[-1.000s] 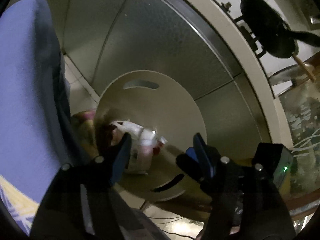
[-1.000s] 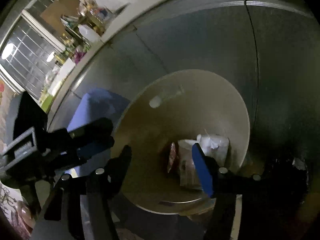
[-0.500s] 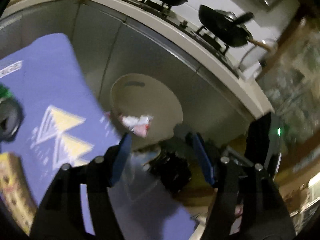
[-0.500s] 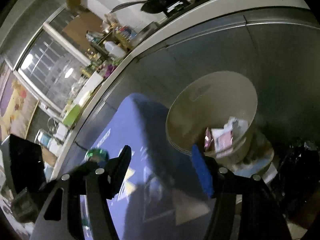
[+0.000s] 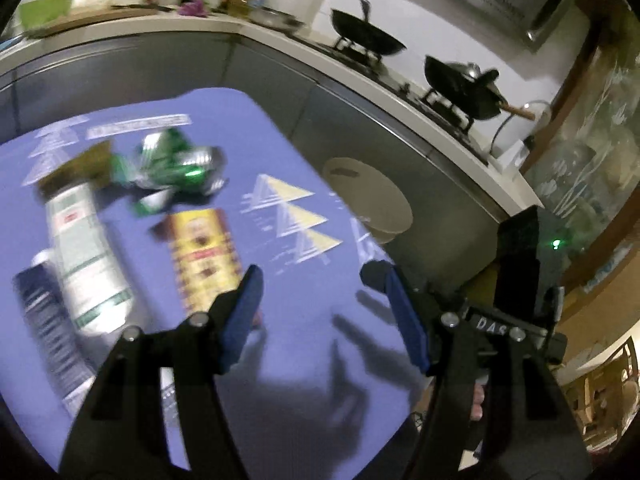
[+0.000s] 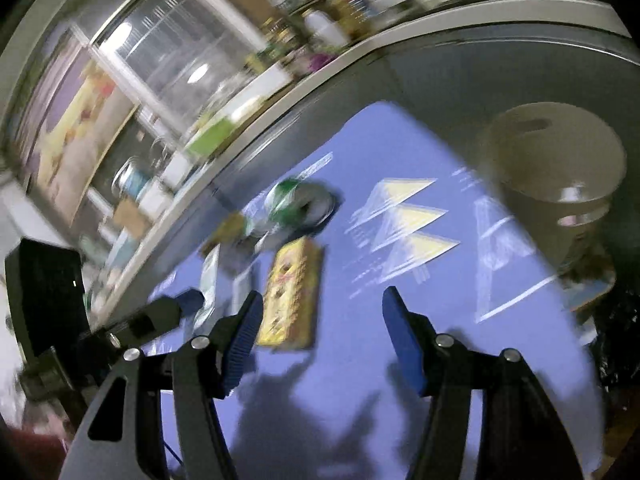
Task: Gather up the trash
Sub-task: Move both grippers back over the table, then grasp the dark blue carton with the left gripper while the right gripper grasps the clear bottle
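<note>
Both grippers, left gripper (image 5: pixel 320 300) and right gripper (image 6: pixel 320 336), gape wide, empty, above the purple mat (image 5: pixel 304 320). Next pick looms: yellow carton (image 5: pixel 204 256) at ten o'clock, crushed green can (image 5: pixel 176 168) beyond, bin (image 5: pixel 368 200) at one o'clock. Drop and clamp!

A squashed green can (image 5: pixel 176 168), a yellow box (image 5: pixel 204 256) and a white bottle (image 5: pixel 86 256) lie flat on the blue mat (image 5: pixel 304 320). The tan bin (image 6: pixel 556 168) stands beside it.
</note>
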### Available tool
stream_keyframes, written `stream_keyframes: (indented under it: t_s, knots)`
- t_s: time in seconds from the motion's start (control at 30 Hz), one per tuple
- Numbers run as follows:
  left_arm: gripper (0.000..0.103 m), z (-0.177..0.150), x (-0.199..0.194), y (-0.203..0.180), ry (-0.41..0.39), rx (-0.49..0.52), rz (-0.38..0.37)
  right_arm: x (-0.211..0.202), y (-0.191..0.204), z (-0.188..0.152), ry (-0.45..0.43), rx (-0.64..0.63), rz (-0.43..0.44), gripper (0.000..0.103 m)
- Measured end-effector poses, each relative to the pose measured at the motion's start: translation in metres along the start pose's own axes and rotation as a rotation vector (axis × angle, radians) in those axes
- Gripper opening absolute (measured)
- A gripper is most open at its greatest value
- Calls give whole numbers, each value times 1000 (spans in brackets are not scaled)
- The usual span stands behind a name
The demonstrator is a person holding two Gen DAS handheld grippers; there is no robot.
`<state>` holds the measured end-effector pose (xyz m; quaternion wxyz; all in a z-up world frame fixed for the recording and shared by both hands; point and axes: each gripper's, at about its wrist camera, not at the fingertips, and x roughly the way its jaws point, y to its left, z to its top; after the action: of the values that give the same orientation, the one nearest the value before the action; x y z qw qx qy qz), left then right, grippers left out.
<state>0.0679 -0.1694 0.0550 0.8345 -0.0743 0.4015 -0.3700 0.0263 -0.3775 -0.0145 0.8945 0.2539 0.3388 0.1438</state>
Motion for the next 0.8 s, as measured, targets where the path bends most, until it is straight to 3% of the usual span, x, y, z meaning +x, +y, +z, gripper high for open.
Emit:
stream_keyframes:
  t_s: [0.1, 0.2, 0.3, 0.4, 0.53, 0.8]
  knots:
    - [62, -12, -33, 33, -20, -46, 23, 12, 25, -13, 40, -45, 18, 55]
    - [62, -25, -67, 77, -60, -145, 100, 26, 50, -28, 83, -87, 54, 51]
    - [62, -34, -79, 116, -65, -241, 173, 42, 75, -43, 141, -141, 79, 49]
    - [62, -40, -76, 138, -40, -307, 175, 53, 91, -55, 177, -176, 79, 48]
    - [62, -46, -66, 143, -14, -281, 228, 62, 107, -64, 208, -215, 58, 48]
    - [63, -52, -39, 147, 50, -255, 259, 87, 116, -76, 260, -249, -5, 48]
